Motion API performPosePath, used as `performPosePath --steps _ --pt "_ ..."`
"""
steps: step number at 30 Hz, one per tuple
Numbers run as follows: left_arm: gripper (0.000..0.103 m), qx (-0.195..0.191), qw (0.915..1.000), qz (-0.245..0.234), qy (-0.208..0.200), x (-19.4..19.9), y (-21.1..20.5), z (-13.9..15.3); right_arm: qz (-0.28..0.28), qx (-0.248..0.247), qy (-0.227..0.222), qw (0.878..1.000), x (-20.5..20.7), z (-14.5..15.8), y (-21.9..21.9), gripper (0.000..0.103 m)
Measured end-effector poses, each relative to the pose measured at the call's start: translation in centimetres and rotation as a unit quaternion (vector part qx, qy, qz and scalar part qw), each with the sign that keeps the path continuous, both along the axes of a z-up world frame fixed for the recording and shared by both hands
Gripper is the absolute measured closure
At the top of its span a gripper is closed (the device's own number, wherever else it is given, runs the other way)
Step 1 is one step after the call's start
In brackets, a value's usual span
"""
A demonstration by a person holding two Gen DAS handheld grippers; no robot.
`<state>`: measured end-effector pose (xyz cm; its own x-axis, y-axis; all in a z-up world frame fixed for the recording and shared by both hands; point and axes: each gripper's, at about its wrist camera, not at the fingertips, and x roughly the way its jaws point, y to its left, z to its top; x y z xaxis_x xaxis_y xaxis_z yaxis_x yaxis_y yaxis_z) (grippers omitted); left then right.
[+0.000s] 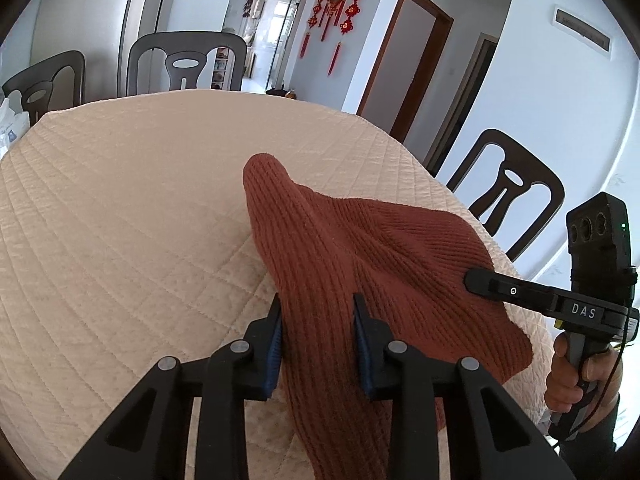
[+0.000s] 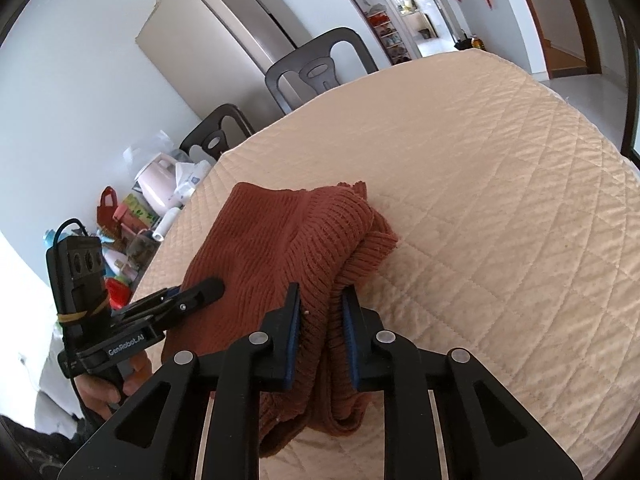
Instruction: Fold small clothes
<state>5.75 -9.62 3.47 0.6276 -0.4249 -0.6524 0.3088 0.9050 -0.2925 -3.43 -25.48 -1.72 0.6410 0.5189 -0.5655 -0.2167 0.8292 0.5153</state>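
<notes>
The rust knit garment (image 1: 360, 248) looks soft, light and floppy; left gripper (image 1: 318, 340) and right gripper (image 2: 320, 320) each probably pinch a bunched near edge above the counter (image 1: 120, 200).

My table (image 1: 120, 200) is covered by a cream quilted cloth (image 2: 500, 200), stitched in diamonds. On the cloth lies a rust-red knitted garment (image 1: 340, 248), bunched in folds near my edge; the far side holds nothing else.
</notes>
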Motion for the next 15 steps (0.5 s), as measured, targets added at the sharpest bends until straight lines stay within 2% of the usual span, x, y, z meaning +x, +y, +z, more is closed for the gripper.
performPosePath --steps 7,15 --pt "0.071 0.0 1.0 0.007 -0.005 0.1 1.2 0.6 0.016 0.005 -0.007 1.0 0.5 0.5 1.1 0.084" --pt "0.071 0.027 0.999 0.034 -0.014 0.4 3.6 1.1 0.051 0.005 -0.018 0.999 2.6 0.9 4.3 0.084"
